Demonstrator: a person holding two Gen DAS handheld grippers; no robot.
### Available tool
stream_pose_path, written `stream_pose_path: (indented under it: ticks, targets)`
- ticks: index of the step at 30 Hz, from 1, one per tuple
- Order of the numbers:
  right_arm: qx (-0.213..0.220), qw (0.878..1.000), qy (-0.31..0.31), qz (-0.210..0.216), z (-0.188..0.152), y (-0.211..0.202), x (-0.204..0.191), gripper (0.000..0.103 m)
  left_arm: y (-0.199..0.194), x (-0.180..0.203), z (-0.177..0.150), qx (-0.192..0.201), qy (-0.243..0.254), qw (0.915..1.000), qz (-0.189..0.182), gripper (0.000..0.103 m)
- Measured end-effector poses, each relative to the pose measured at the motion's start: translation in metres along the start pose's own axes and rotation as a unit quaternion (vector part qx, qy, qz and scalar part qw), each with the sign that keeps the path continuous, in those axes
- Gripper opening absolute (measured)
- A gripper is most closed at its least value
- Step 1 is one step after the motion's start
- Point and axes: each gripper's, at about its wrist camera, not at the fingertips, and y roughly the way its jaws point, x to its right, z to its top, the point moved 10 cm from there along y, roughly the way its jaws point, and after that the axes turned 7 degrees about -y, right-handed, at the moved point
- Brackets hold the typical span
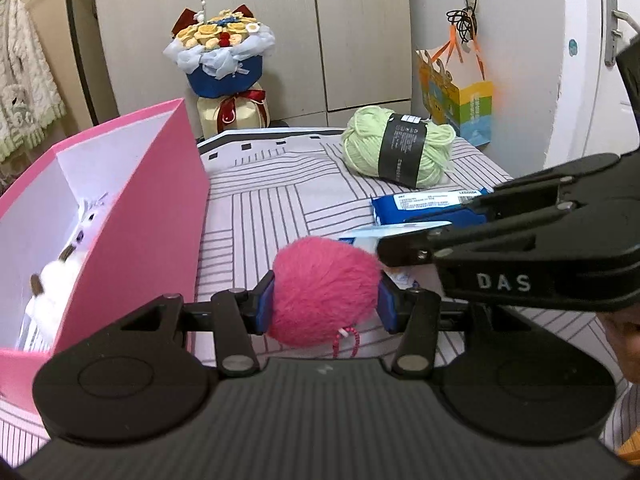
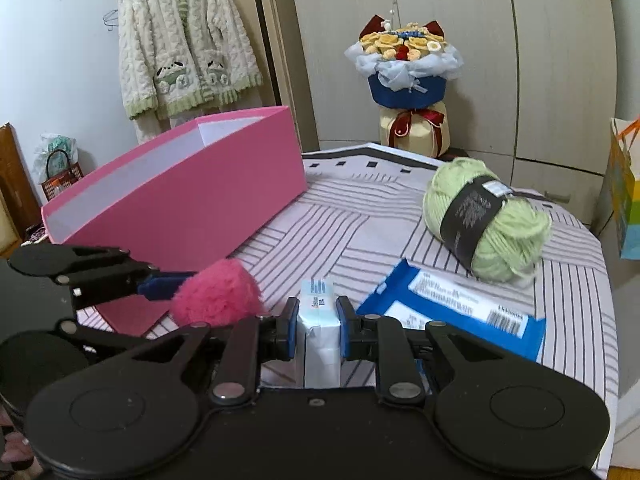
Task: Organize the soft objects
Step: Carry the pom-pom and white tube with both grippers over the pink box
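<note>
A striped tabletop (image 2: 360, 224) carries a pink box (image 2: 192, 196). The left tool (image 1: 324, 300) pinches a fluffy pink pompom (image 1: 324, 292) beside the box: light, squashy, best held across its middle. The right tool (image 2: 318, 332) clamps a soft tissue pack (image 2: 318, 336), which likely yields under pressure.

We see the box (image 2: 176, 204) left of both grippers, the yarn ball (image 2: 486, 218) ahead right, the flat packet (image 2: 460, 312) nearer.

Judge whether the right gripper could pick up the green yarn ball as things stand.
Probably not yet: the right gripper is already shut on a tissue pack. The path to the yarn ball across the bed looks free otherwise.
</note>
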Motion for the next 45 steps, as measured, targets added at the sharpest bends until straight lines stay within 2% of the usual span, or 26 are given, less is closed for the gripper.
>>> stream_pose_path:
  ticks: [9,15,17,21,26,30,35,37,45]
  targets:
    - [-0.038,0.999,0.000,0.008,-0.021,0.007,-0.002,0.025,-0.009,-0.014,-0.009,-0.008,-0.021,0.9997,-0.013,0.048]
    - [-0.057,0.998,-0.013,-0.004,-0.030,0.024,-0.007,0.026,-0.011,-0.012,-0.014,-0.022,-0.041,0.9977,-0.049,0.048]
    - [-0.050,0.999,-0.013,-0.016,-0.030,0.025,-0.007,0.023,-0.011,-0.013,-0.015,-0.027,-0.048,0.9967,-0.059,0.048]
    - [-0.035,0.999,-0.015,-0.032,-0.033,0.012,-0.015,0.023,-0.015,-0.014,-0.019,-0.041,-0.065,0.9936,-0.083,0.048]
    - [-0.018,0.999,0.019,-0.044,-0.046,-0.008,-0.022,0.023,-0.026,-0.009,-0.026,-0.060,-0.056,0.9905,-0.110,0.048]
    - [-0.018,0.998,0.037,-0.050,-0.053,-0.024,-0.028,0.023,-0.035,-0.006,-0.037,-0.086,-0.058,0.9847,-0.139,0.048]
    - [-0.033,0.997,0.036,-0.054,-0.058,-0.045,-0.040,0.023,-0.051,-0.008,-0.049,-0.105,-0.060,0.9803,-0.156,0.048]
    - [-0.040,0.998,0.036,-0.044,-0.058,-0.054,-0.046,0.023,-0.058,-0.010,-0.051,-0.109,-0.058,0.9792,-0.161,0.048]
    - [-0.042,0.997,0.016,0.057,-0.032,-0.080,-0.097,0.023,-0.102,-0.035,-0.048,-0.094,-0.024,0.9858,-0.137,0.048]
